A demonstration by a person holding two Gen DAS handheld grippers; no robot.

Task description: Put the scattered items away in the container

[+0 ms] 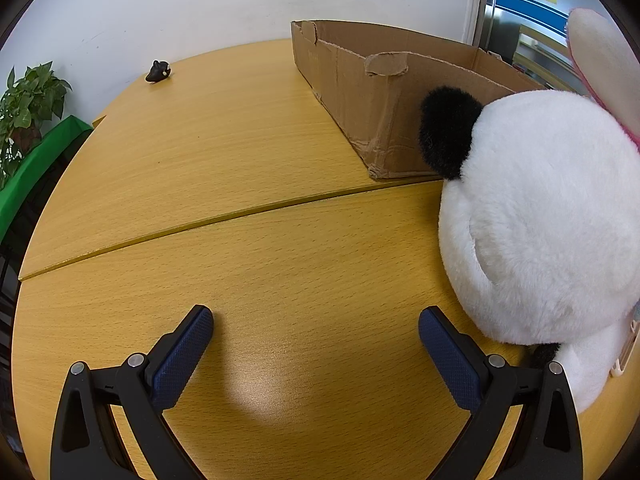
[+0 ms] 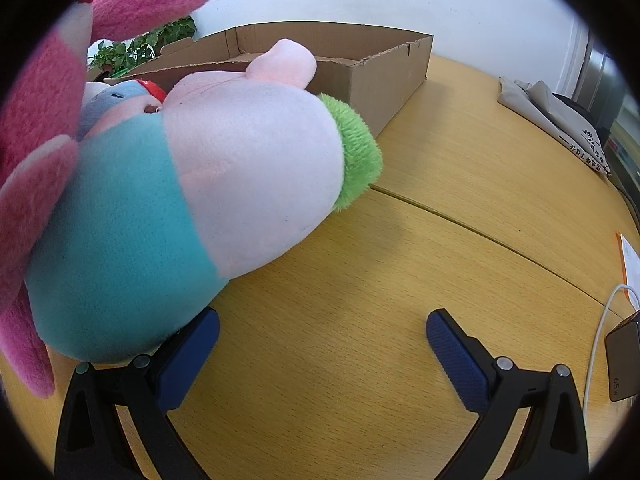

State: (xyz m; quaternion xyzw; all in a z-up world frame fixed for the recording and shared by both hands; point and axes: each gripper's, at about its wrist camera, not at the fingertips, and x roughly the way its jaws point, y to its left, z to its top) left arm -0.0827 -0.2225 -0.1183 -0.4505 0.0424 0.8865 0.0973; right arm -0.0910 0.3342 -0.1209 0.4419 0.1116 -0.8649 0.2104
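Note:
A white plush with a black ear [image 1: 544, 216] sits on the wooden table at the right of the left wrist view, just right of my open left gripper [image 1: 316, 330], whose right finger pad [image 1: 448, 354] is close to its base. Behind it stands an open cardboard box [image 1: 360, 92]. In the right wrist view a pink and teal plush with a green tuft [image 2: 192, 184] lies on the table in front of the cardboard box [image 2: 384, 80]. My right gripper [image 2: 322, 338] is open, its left finger pad [image 2: 188, 360] right under the plush's teal end. A deep pink plush [image 2: 44, 92] fills the left edge.
A small black object [image 1: 158, 72] lies at the table's far left edge. A potted plant [image 1: 28, 108] and green cloth stand beyond the table. In the right wrist view a grey bag [image 2: 560, 120], a white cable [image 2: 600, 332] and a dark charger [image 2: 622, 360] lie at the right.

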